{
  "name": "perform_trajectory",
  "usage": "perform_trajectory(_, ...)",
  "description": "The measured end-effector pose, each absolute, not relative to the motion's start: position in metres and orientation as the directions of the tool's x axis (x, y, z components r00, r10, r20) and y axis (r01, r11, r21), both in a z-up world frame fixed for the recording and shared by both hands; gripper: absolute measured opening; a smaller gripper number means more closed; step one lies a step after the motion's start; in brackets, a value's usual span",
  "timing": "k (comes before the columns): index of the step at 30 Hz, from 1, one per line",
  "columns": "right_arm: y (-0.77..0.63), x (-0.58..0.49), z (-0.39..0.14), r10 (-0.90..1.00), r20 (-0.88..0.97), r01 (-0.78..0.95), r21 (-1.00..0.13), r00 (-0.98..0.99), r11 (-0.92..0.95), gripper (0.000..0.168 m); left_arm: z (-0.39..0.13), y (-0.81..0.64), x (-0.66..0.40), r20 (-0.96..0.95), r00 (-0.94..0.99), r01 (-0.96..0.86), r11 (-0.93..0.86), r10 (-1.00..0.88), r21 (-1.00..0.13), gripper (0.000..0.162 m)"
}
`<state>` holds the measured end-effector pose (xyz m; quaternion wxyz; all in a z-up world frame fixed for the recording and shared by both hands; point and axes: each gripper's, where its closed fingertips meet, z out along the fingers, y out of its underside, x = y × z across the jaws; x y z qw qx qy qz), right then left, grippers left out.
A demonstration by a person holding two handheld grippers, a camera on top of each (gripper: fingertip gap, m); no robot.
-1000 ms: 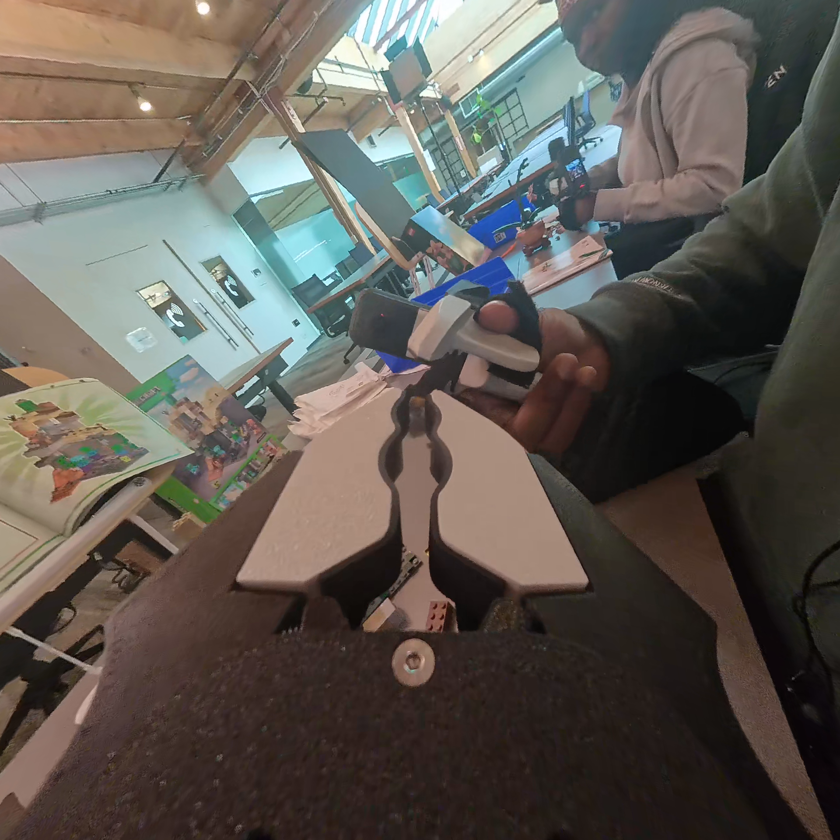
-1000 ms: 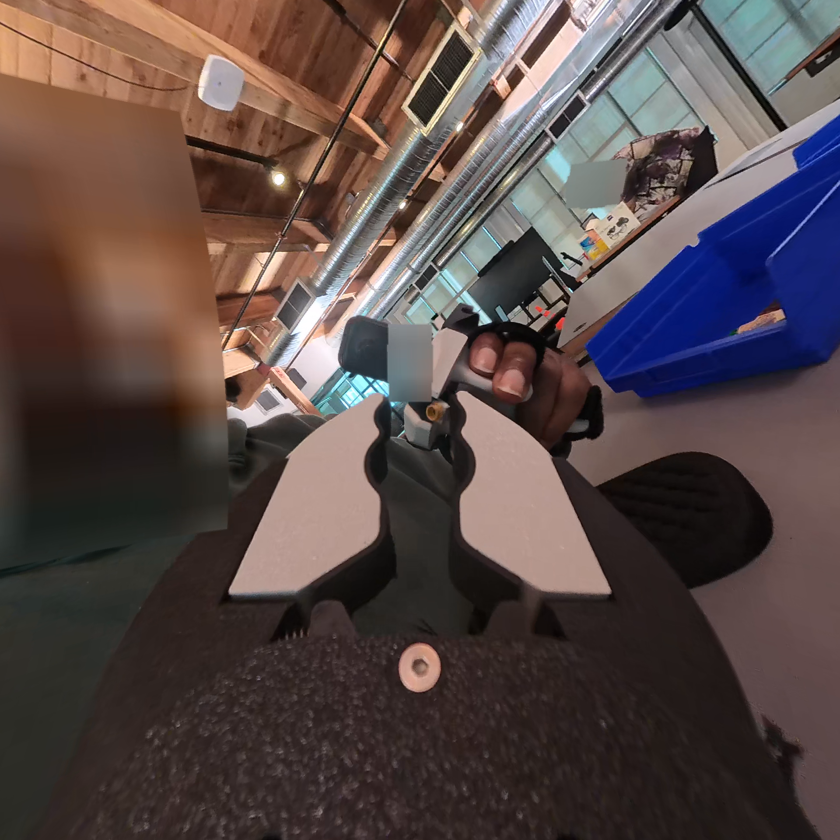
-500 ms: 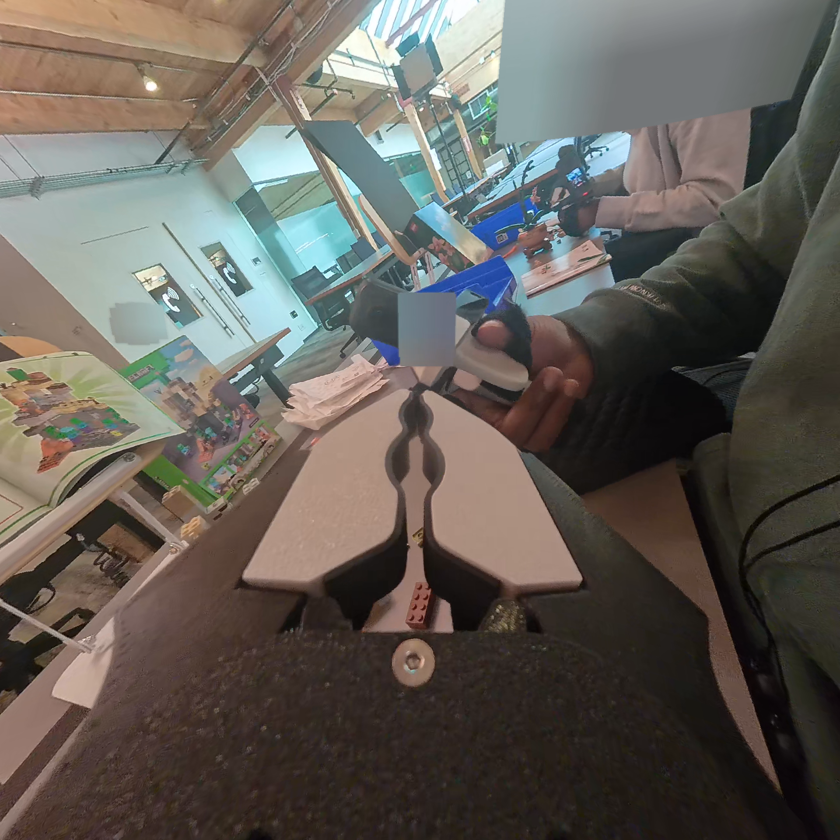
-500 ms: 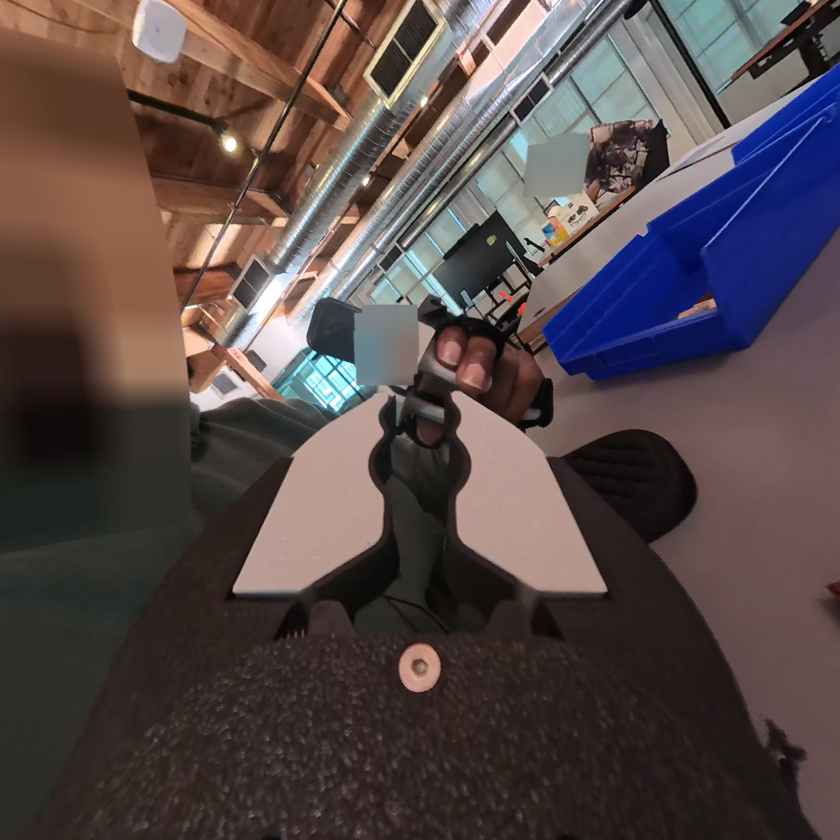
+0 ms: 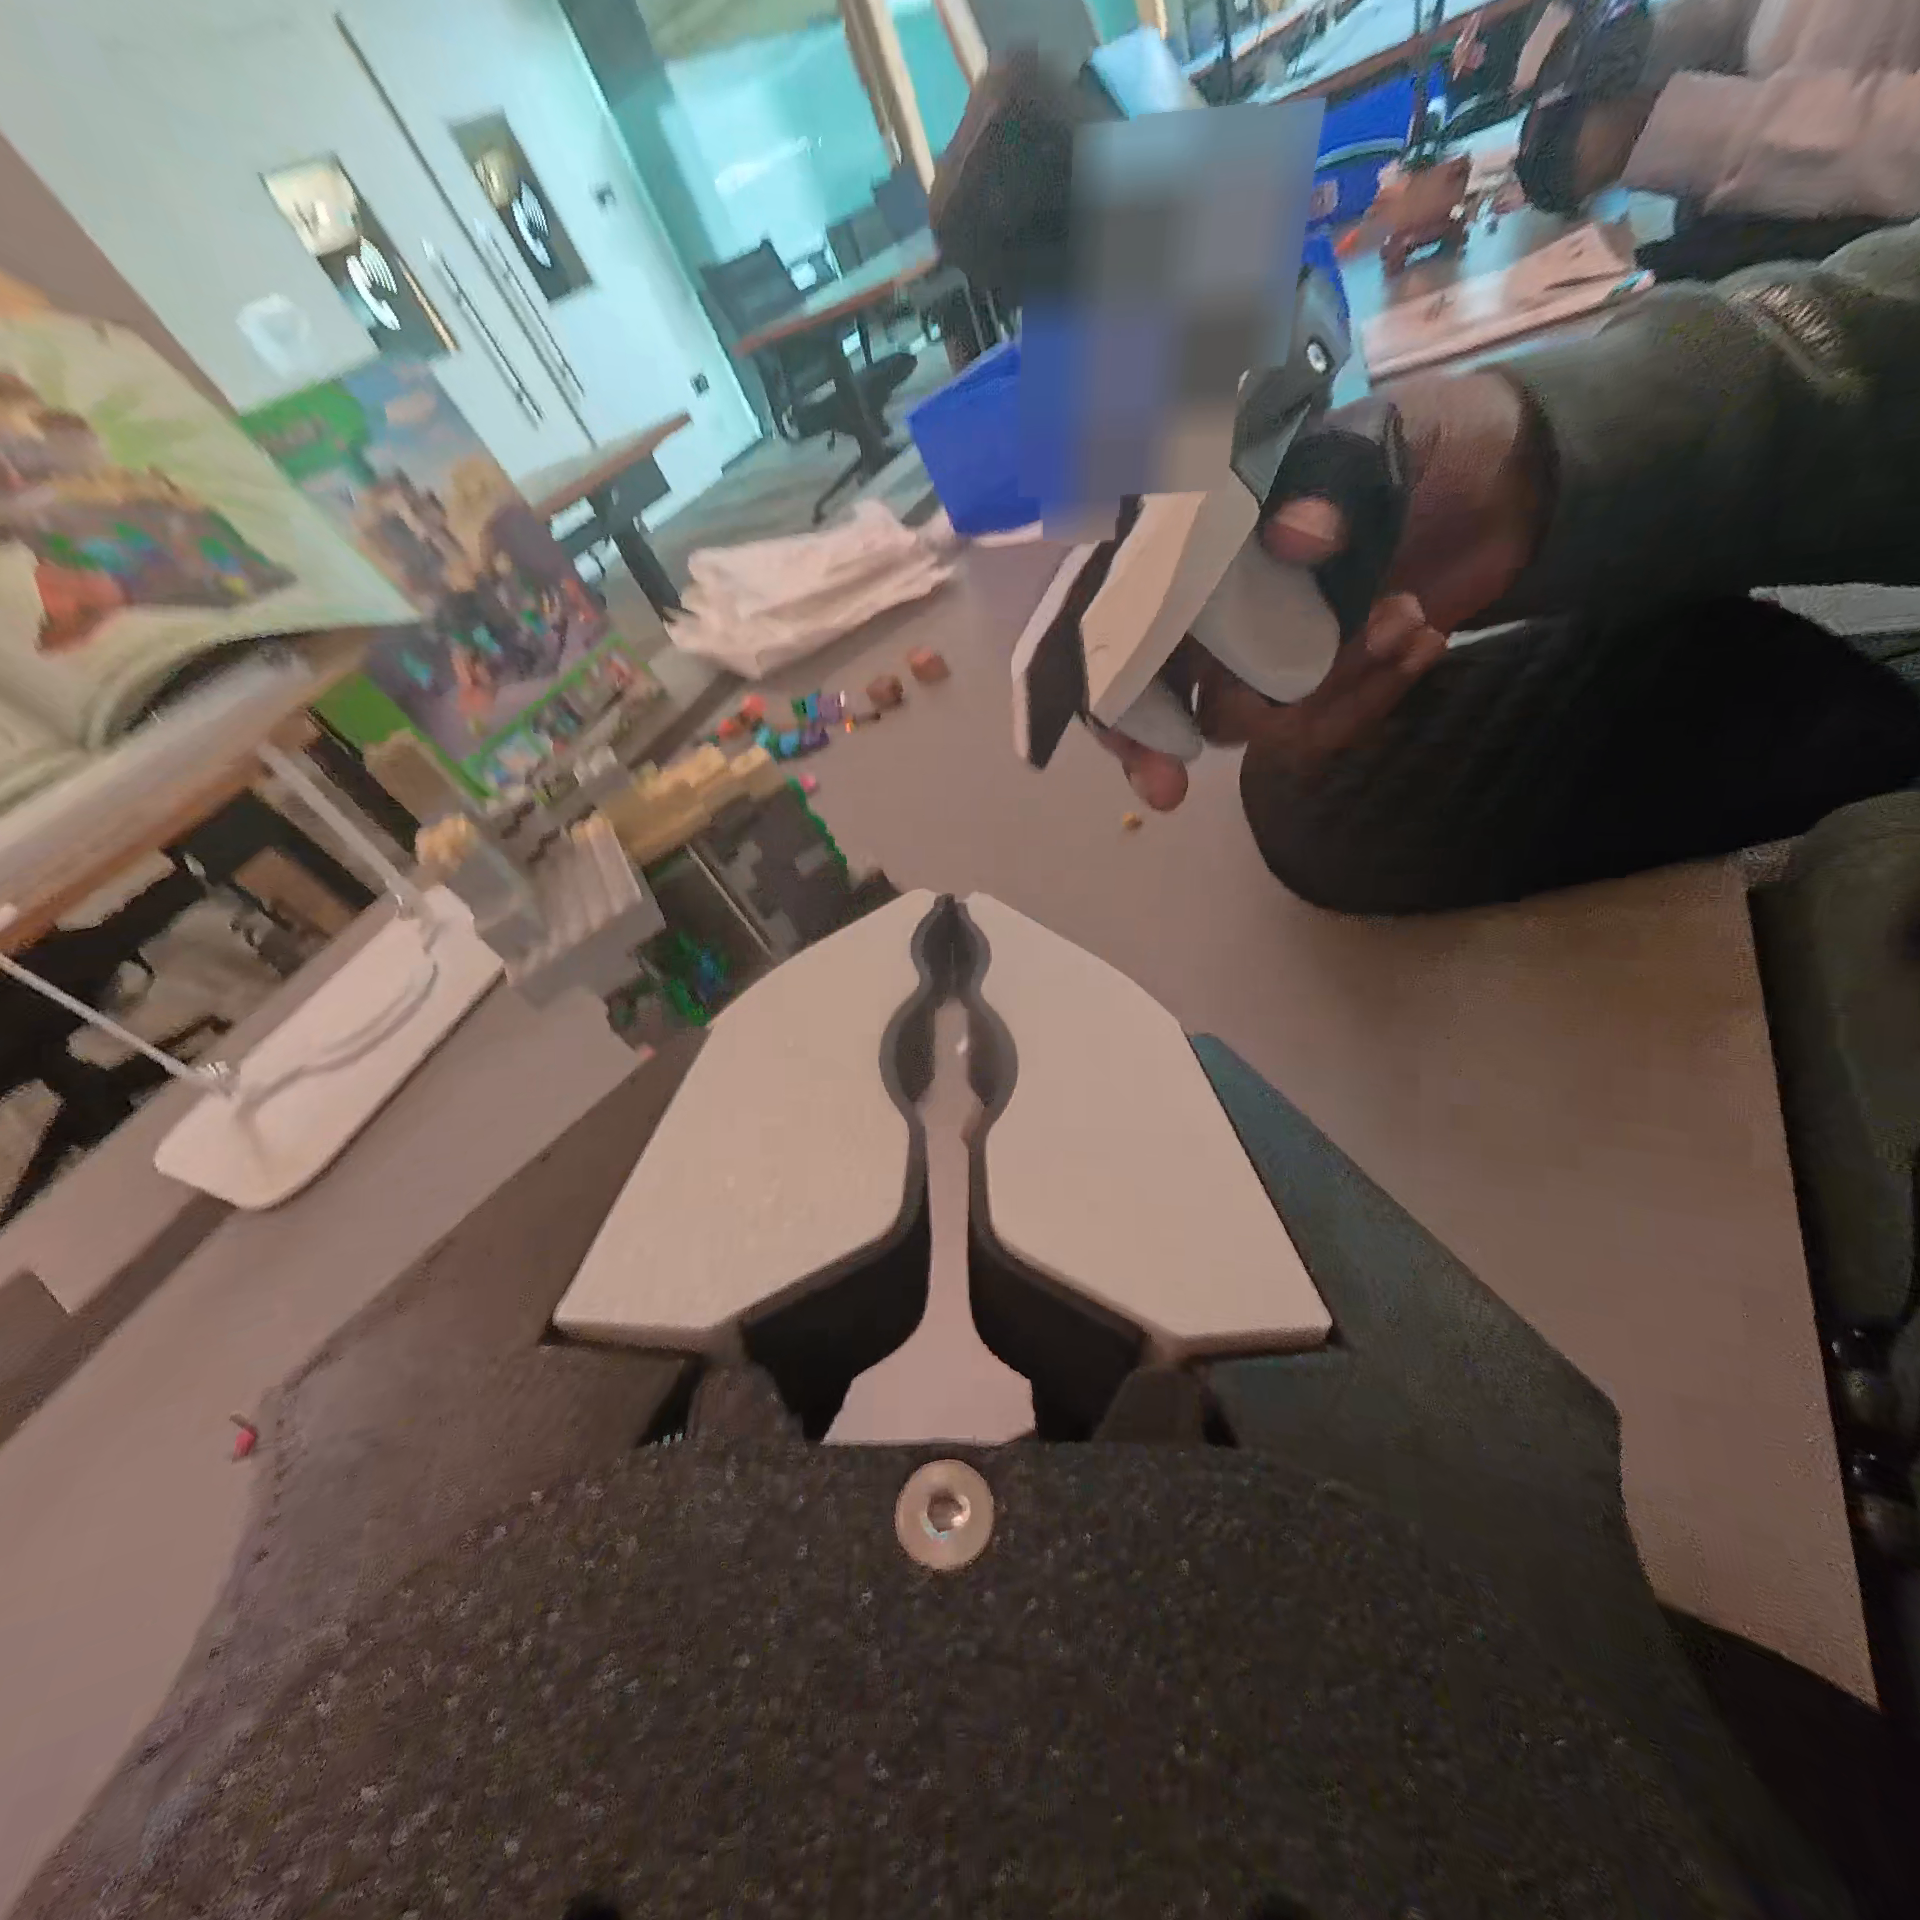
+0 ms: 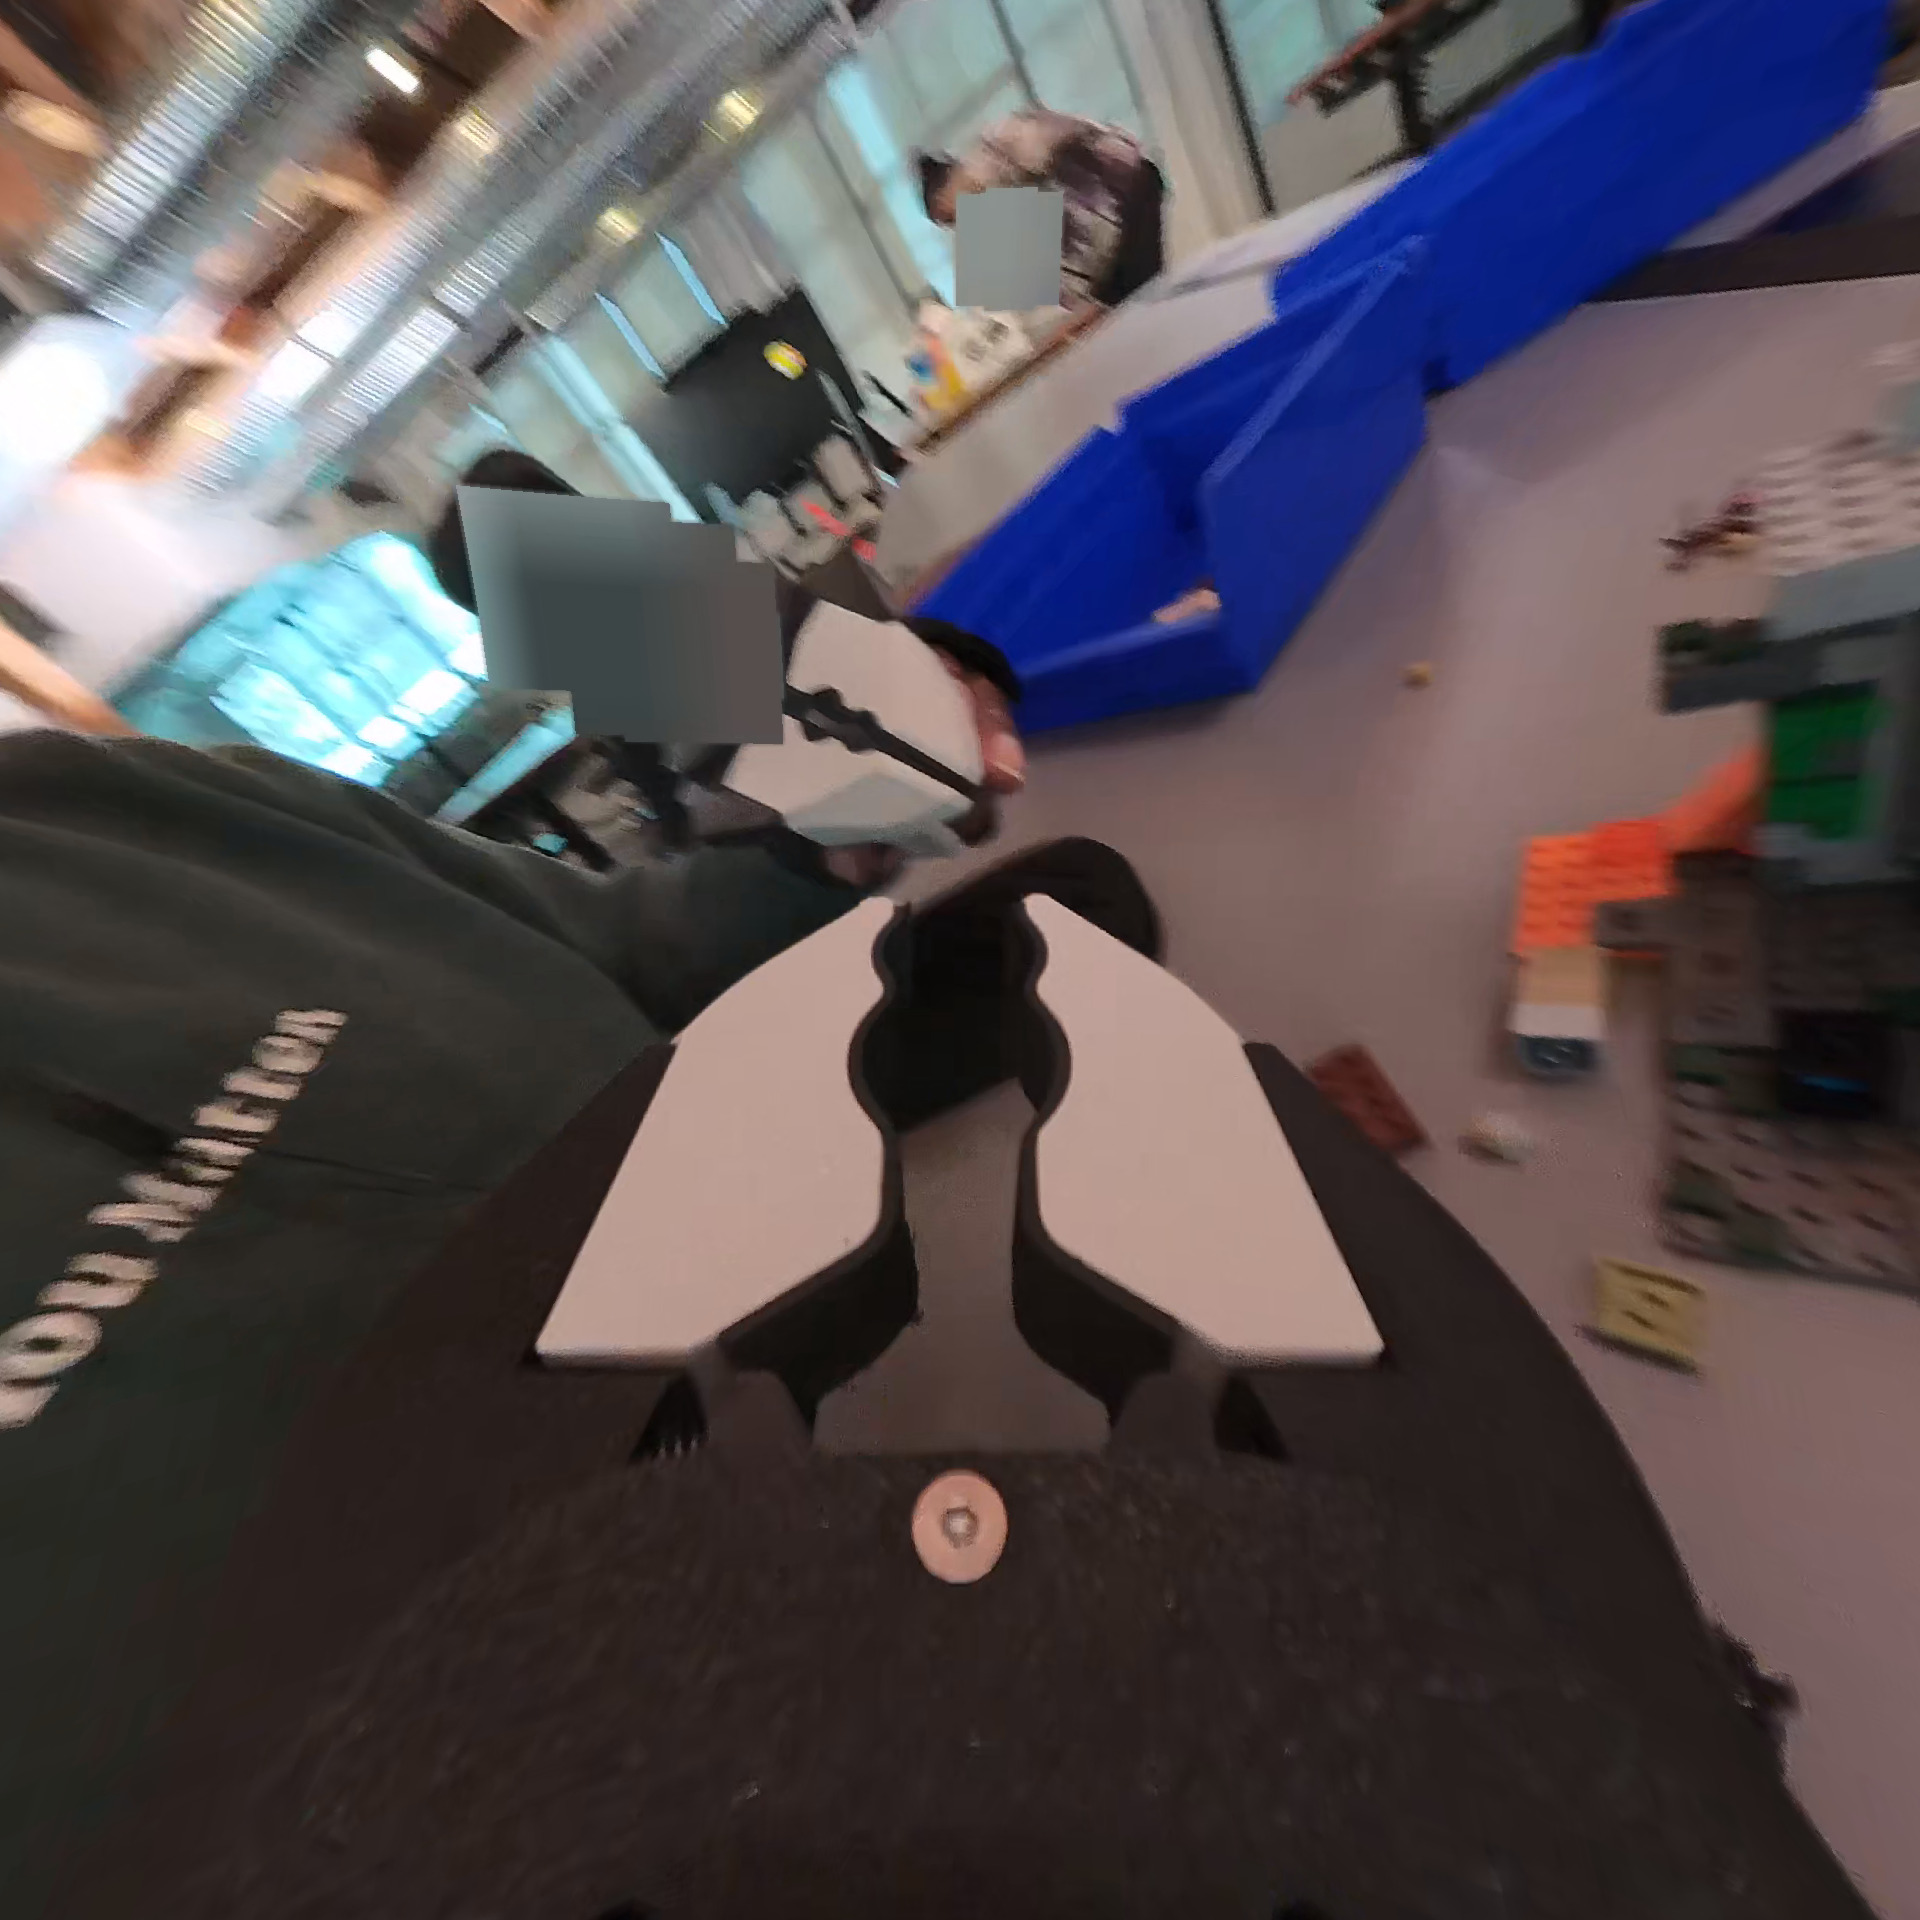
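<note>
Left wrist view shows the left gripper (image 5: 948, 920) with fingers closed on nothing, right gripper (image 6: 961, 920) fingers parted and empty, bricks (image 5: 800, 717) loose on the surface (image 5: 1351, 1039) beside a half-built model (image 5: 582, 862).

Motion blur smears the toy-brick model (image 6: 1766, 935) at the right wrist view's edge; the open booklet (image 5: 125, 540) is cut off left; small scattered bricks (image 5: 810, 717) stay indistinct
</note>
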<state>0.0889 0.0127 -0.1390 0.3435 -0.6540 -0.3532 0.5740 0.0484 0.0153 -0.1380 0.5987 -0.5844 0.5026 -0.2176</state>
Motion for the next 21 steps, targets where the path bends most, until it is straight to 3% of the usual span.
perform_trajectory(4, 0.045, 0.112, -0.186, 0.899, -0.245, 0.302, -0.882, 0.363, -0.362, 0.017, -0.169, 0.031, 0.043, -0.304, 0.407, -0.419, 0.12, -0.862, -0.9, 0.004)
perform_trajectory(8, 0.056, 0.124, -0.224, 0.91, -0.009, 0.53, -0.811, 0.414, -0.249, 0.017, -0.192, 0.041, 0.043, -0.254, 0.402, -0.466, 0.042, -0.88, -0.884, 0.007)
perform_trajectory(21, 0.07, 0.092, -0.246, 0.95, 0.052, 0.644, -0.746, 0.308, -0.168, 0.017, -0.22, 0.06, 0.054, -0.239, 0.328, -0.587, 0.001, -0.914, -0.81, 0.009)
